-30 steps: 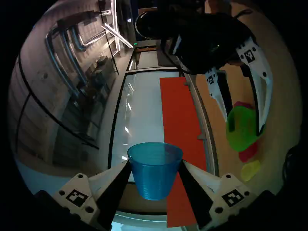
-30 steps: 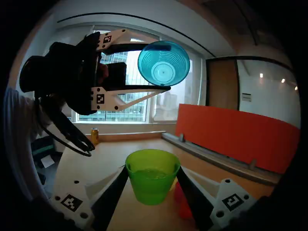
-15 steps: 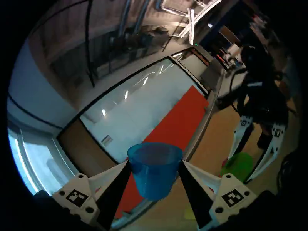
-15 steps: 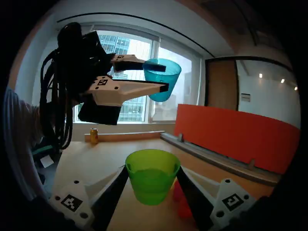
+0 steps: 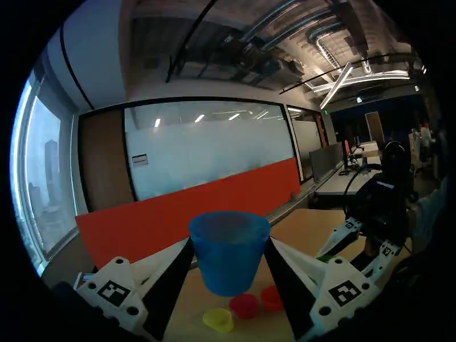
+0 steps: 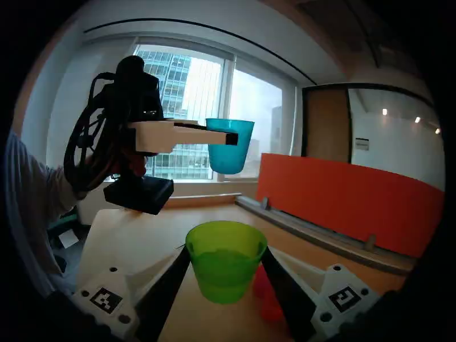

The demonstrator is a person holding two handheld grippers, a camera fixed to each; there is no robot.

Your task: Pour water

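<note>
Left gripper view: left gripper [image 5: 229, 251] jaws pinch the blue cup [image 5: 229, 259], one finger on each side of its wall. Cup upright, rim level, held up in the air. Contents not readable through the tinted wall.

Right gripper view: right gripper [image 6: 226, 262] jaws pinch the green cup [image 6: 226, 271] the same way, upright, low over the worktop [image 6: 137, 233]. A liquid line shows through the green wall, roughly halfway up.

Relative position, right gripper view: the blue cup sits higher than the green cup and farther off, well apart from it, with open air between the two rims. The left gripper reaches in from the left of the frame, fingers horizontal. A looped bundle of black cable [image 6: 85, 148] hangs around its body; a pale sleeve [image 6: 28, 194] is behind it.

Surroundings:
- Under the blue cup in the left gripper view, three small cups lie on the worktop close together: yellow cup [image 5: 218, 319], red cup [image 5: 245, 305], orange-red cup [image 5: 272, 296]. In the right gripper view, red cups are partly hidden behind the green cup and the right-hand finger.
- Orange partition [image 6: 353, 199] runs along the far edge of the worktop, on a grey rail.
- Large window [image 6: 176, 114] behind the left gripper, tower blocks outside.
- Glass wall [image 5: 211, 148] above the partition; exposed ducts and strip lights on the ceiling.
</note>
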